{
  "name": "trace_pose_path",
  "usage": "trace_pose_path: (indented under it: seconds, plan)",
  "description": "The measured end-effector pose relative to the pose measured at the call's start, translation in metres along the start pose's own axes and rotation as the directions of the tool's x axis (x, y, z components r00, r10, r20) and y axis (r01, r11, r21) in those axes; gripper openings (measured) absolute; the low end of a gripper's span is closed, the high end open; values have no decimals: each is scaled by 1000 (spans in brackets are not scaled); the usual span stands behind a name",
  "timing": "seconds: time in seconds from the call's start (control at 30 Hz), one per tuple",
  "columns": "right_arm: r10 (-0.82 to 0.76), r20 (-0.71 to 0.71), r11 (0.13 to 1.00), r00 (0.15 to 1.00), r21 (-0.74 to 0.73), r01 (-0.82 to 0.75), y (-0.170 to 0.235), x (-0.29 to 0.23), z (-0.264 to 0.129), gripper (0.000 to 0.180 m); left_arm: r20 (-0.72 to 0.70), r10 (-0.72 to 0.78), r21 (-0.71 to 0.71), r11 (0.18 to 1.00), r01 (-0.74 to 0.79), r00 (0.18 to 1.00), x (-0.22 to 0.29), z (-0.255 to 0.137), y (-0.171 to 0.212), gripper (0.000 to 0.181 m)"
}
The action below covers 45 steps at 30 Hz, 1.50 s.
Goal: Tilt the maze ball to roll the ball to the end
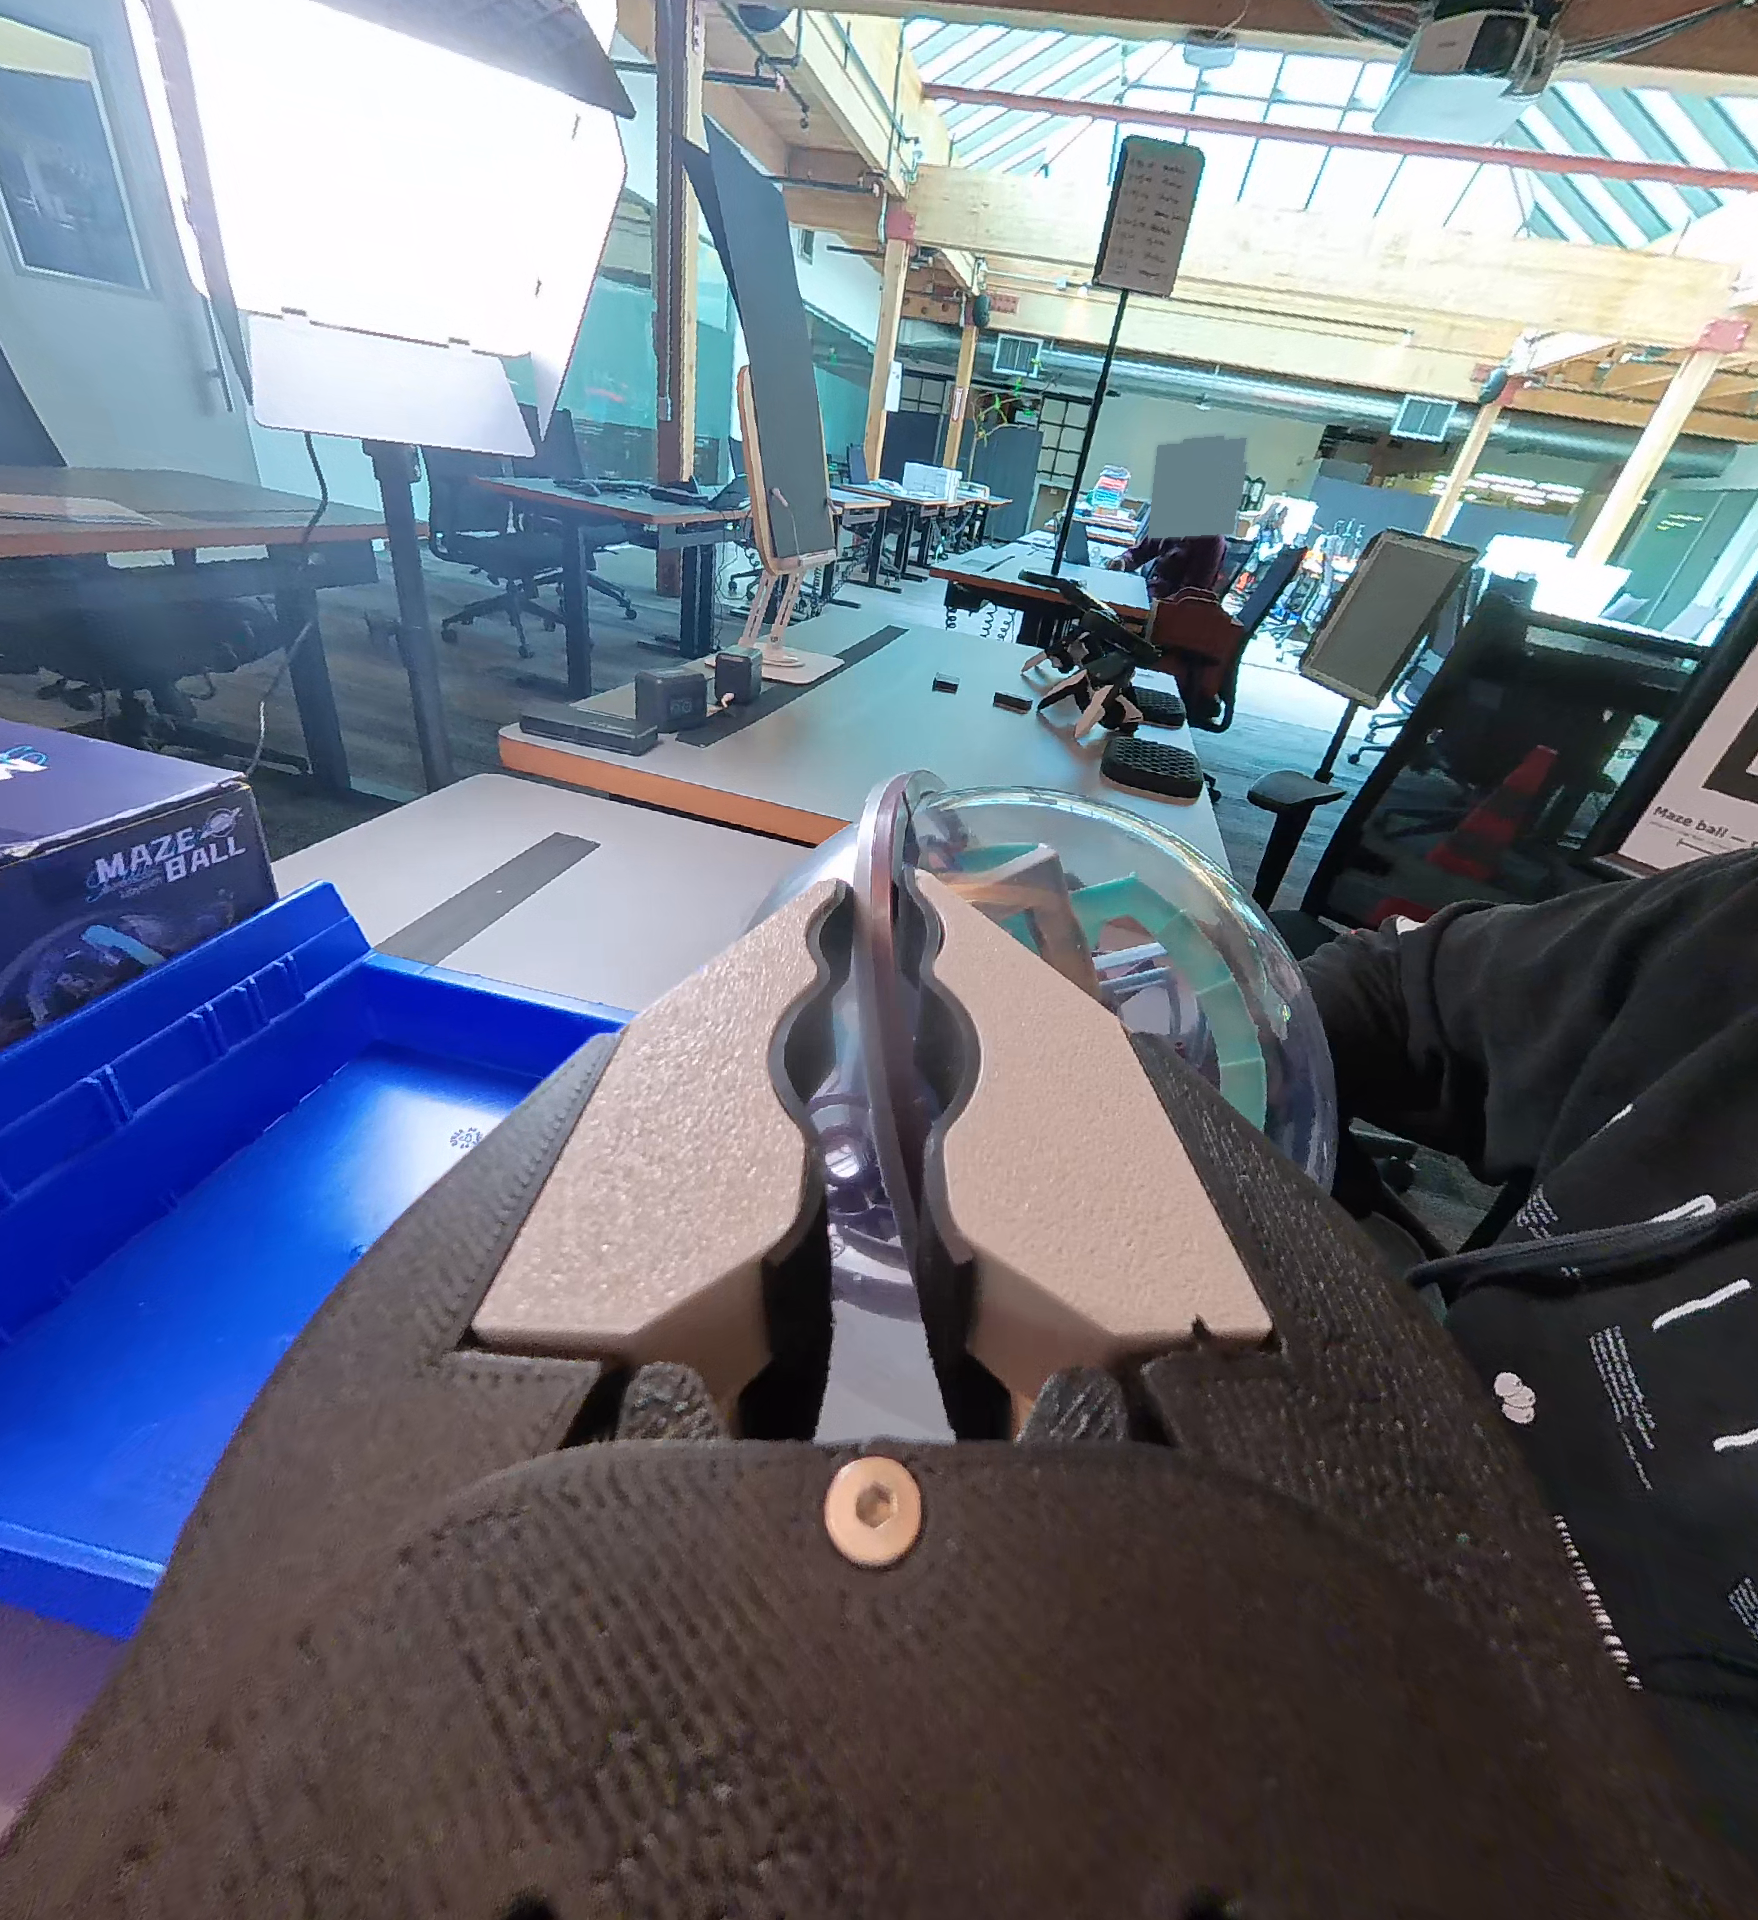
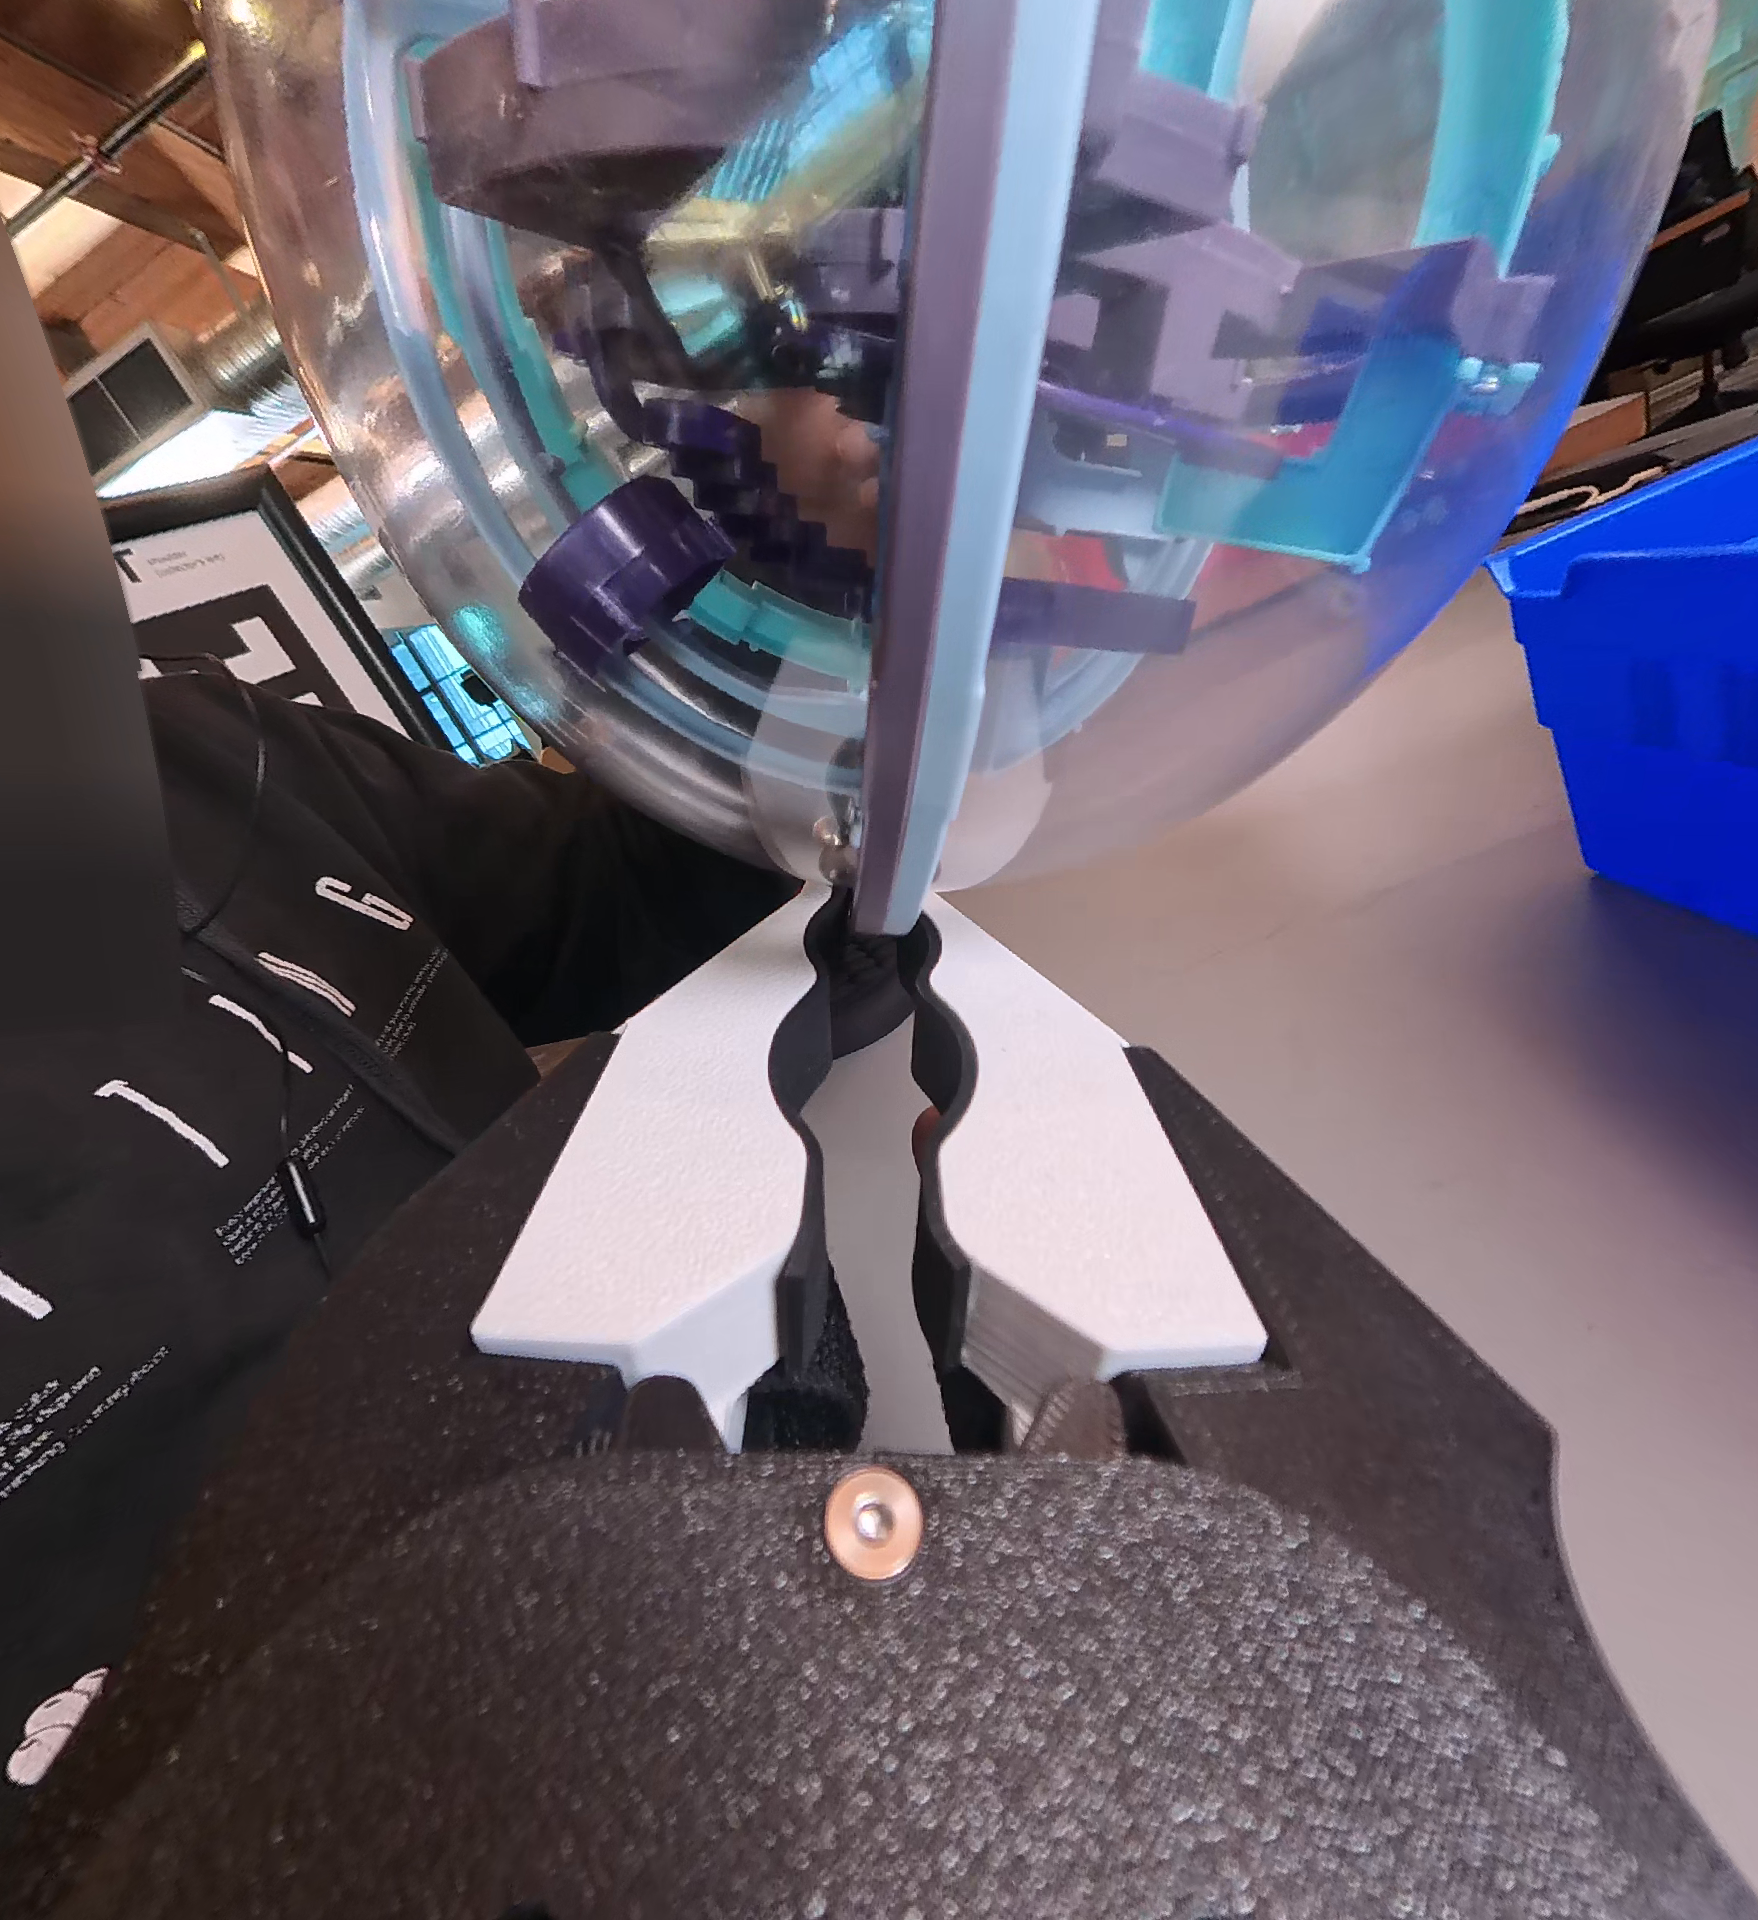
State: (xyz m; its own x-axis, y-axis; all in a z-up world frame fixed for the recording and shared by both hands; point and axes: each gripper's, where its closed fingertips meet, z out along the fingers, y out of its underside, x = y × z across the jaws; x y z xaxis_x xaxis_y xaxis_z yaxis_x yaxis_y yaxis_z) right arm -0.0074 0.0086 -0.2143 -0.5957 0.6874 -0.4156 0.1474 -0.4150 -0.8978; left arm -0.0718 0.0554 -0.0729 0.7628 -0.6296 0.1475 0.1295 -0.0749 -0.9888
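Maze ball [image 2: 958,416] rim pinched by left gripper [image 1: 880,914] and right gripper [image 2: 880,920] jaws; blue bin [image 2: 1706,707] near, apparently clear

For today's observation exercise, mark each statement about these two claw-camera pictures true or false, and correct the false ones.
1. Both claws grip the maze ball's rim. True: the left claw and the right claw each pinch the rim of the maze ball.
2. The maze ball lies inside the blue bin. False: the blue bin holds nothing visible; the ball is held beside it.
3. The ball's shell is opaque. False: it is clear, showing teal and purple tracks.
4. A dark blue box stands behind the bin. True.
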Motion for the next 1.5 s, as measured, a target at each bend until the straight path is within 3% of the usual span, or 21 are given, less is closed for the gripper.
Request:
trace_pose_path:
  seconds: [1.5]
  plan:
    - [90, 8, 994, 996, -68, -89, 18, -1, 1, 6, 21, -124, -10, 992, 124, 992, -17, -6, 26, 8]
